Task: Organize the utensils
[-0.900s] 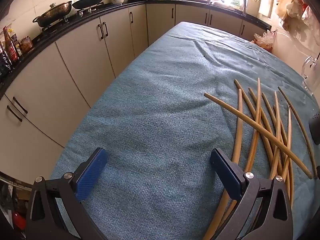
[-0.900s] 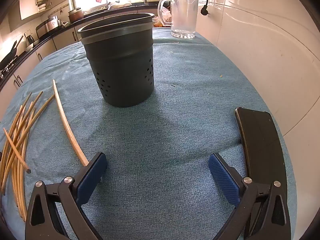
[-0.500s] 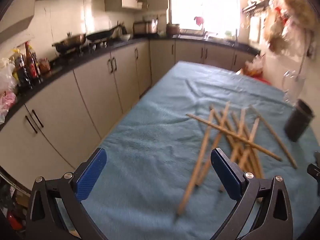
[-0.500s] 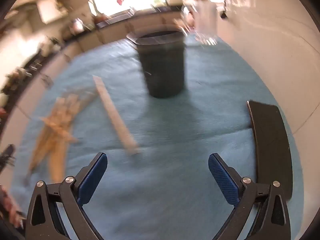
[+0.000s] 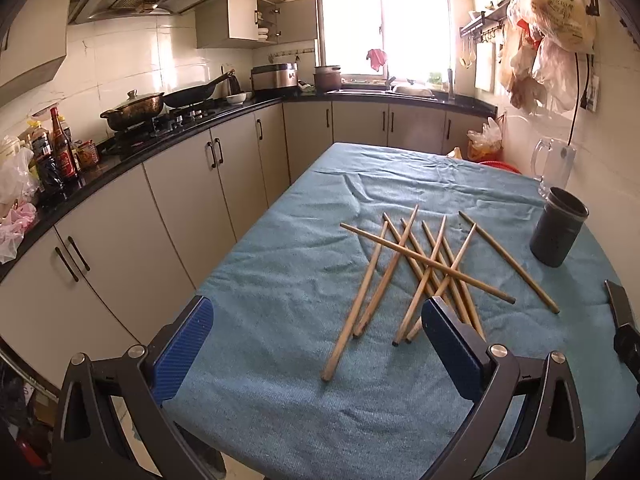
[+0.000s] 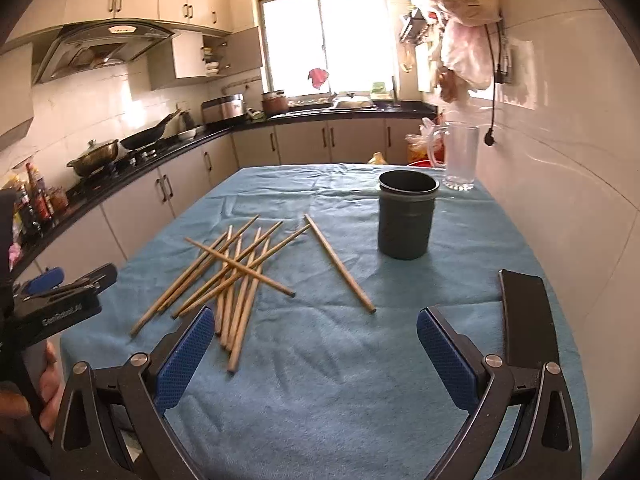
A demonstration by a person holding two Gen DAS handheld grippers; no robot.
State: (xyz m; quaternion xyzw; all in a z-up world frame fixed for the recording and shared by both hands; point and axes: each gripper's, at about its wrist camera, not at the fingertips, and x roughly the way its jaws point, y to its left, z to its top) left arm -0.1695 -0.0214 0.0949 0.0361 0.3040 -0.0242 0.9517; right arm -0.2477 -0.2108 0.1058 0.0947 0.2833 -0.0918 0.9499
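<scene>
Phone (image 6: 524, 316) right of chopsticks (image 6: 236, 276) — glass mug (image 6: 460, 158) behind holder (image 6: 406, 220).

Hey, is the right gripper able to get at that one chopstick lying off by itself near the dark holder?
Probably yes. The right gripper is open and empty, and the lone chopstick lies flat on the cloth ahead of it, apart from the pile and clear of the holder.
</scene>
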